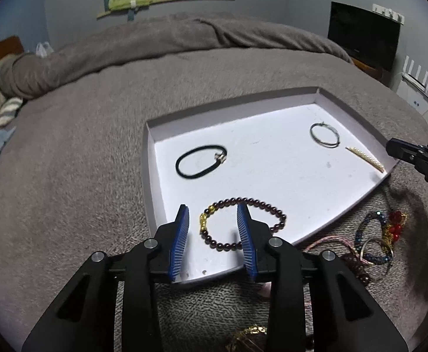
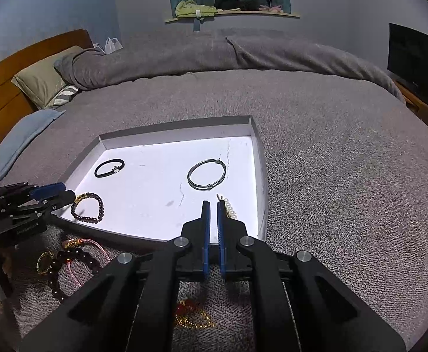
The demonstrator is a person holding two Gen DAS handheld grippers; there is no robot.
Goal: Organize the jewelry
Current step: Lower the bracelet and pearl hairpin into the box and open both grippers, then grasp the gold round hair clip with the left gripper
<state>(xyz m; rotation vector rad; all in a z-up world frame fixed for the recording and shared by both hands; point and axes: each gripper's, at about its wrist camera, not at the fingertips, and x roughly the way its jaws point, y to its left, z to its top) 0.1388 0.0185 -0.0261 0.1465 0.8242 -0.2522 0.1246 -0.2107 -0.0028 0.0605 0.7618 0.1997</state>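
We kept the white tray flat on the grey blanket so that each sorted piece could lie apart from the others, easy to see and untangled. Four pieces lay in it: a black band, a thin silver bangle, a pearl clip by the right wall, and a dark bead bracelet with gold beads at the near edge.

Our left gripper hovered over that bracelet with its blue fingers spread; one finger covered part of the loop, but neither pad pressed on it, so we judged it set down and let go. Our right gripper hung above the tray's near right corner, its fingers almost together with nothing between them, just beside the clip.

The unsorted heap waited on the blanket just outside the tray's near edge. Its strands overlapped, so we could not count them surely: at least five, among them large brown beads, a pink cord and a red-and-gold chain.
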